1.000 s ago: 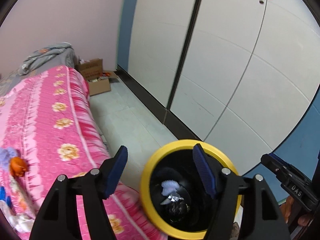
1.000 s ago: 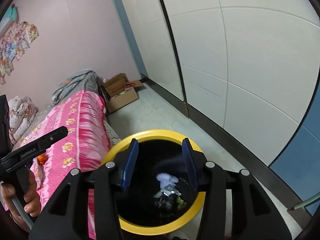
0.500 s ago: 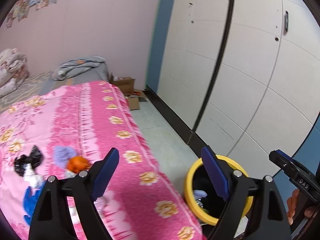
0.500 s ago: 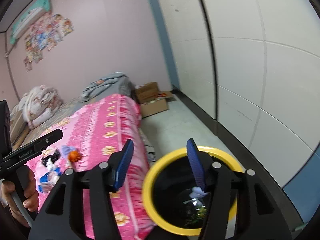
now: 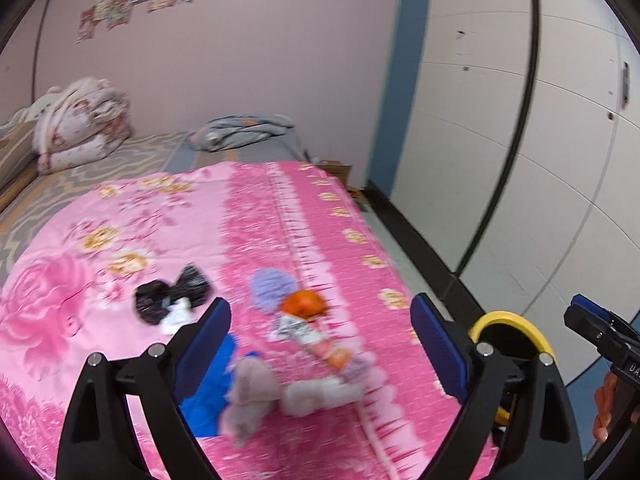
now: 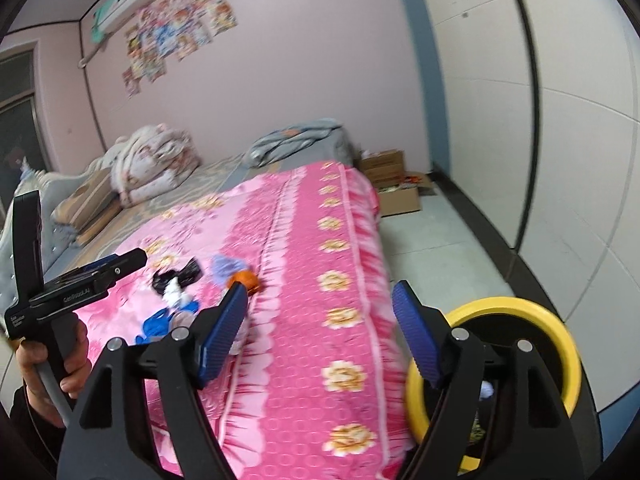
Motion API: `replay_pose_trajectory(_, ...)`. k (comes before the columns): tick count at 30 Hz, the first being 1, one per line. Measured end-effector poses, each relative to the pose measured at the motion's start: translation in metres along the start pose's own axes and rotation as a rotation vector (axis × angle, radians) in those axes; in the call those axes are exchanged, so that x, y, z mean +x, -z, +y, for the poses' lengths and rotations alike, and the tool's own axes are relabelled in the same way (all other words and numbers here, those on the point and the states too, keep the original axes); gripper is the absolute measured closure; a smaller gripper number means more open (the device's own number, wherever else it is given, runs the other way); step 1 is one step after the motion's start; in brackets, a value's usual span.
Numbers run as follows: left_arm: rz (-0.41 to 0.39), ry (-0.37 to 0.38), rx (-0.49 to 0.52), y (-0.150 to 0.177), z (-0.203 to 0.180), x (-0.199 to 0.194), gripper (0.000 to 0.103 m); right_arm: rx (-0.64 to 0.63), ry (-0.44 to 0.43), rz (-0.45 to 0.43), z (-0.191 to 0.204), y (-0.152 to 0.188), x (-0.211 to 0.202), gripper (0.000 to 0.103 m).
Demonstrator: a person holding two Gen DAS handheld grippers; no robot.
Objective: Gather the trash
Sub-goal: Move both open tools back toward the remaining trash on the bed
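**Both grippers empty above the littered bed**

The left gripper (image 5: 320,336) has its jaws spread wide with nothing between them, poised over the pink floral bedspread (image 5: 120,240). Directly ahead of it lies the scattered trash: grey-white crumpled wads (image 5: 276,396) nearest the jaws, a blue wrapper (image 5: 212,392) at 8 o'clock, a printed wrapper (image 5: 308,336) at centre, an orange piece (image 5: 304,305) just beyond it, touching a lilac crumpled piece (image 5: 270,286), and a black plastic scrap (image 5: 172,294) with a white bit at 10 o'clock. This view is motion-blurred, so what the pieces are made of is hard to tell.

The right gripper (image 6: 320,328) likewise has wide, empty jaws, hanging over the bed's edge. At its 4 o'clock stands the yellow-rimmed bin (image 6: 560,340) on the floor (image 6: 440,232) just beside the bed, with a pale scrap showing inside. The same litter lies at its 10 o'clock.

Farther off, folded quilts (image 6: 152,164) sit at the head of the bed, a cardboard box (image 6: 396,188) rests on the floor at 1 o'clock, and posters (image 6: 176,40) hang on the pink wall.
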State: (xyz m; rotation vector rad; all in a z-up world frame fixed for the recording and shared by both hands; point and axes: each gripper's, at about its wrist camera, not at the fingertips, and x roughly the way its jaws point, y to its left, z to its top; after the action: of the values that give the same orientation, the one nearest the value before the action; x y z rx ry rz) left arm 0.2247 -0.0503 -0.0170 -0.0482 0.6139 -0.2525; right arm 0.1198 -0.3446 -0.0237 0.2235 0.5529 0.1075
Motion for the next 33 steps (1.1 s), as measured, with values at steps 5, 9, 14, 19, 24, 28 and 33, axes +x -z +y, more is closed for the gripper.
replay_pose_trajectory(5,0.024,-0.059,-0.032,0.014,0.038,-0.003,0.015,-0.051,-0.045,0.05,0.031,0.008,0.025,0.032)
replay_pose_trajectory(9,0.053,-0.093,-0.07,0.027,0.067,0.002,0.015,-0.085,-0.078,0.089,0.052,0.017,0.045,0.032)
replay_pose_trajectory(14,0.096,-0.125,-0.095,0.046,0.094,0.011,0.015,-0.117,-0.096,0.146,0.069,0.024,0.076,0.032)
replay_pose_trajectory(19,0.139,-0.14,-0.139,0.063,0.117,0.025,0.015,-0.147,-0.085,0.21,0.084,0.022,0.114,0.032)
replay_pose_trajectory(24,0.177,-0.15,-0.169,0.075,0.134,0.042,0.015,-0.162,-0.069,0.253,0.095,0.023,0.147,0.032)
replay_pose_trajectory(28,0.209,-0.136,-0.194,0.082,0.143,0.056,0.015,-0.154,-0.074,0.295,0.101,0.026,0.177,0.032)
replay_pose_trajectory(33,0.247,-0.105,-0.185,0.091,0.144,0.07,0.015,-0.167,-0.112,0.348,0.11,0.034,0.208,0.032)
